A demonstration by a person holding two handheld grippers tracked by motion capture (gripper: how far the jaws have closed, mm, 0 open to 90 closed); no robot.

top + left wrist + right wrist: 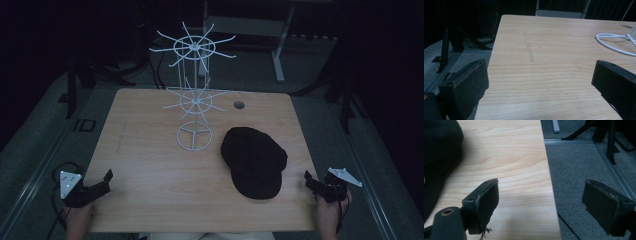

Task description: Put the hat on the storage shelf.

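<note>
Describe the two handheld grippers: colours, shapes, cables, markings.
Both the left gripper and the right gripper are black, each with two blocky, flat-faced jaws and a pale grey three-cornered plate on top. The left plate carries small dots. A dark cable loops from the left one.

In the left gripper view, the white wire rack [616, 42] is cut off at the right edge, leaving just its ring base. In the right gripper view, the black cap [439, 152] runs off the left edge. The dark background hides the room behind the table [150, 165].
</note>
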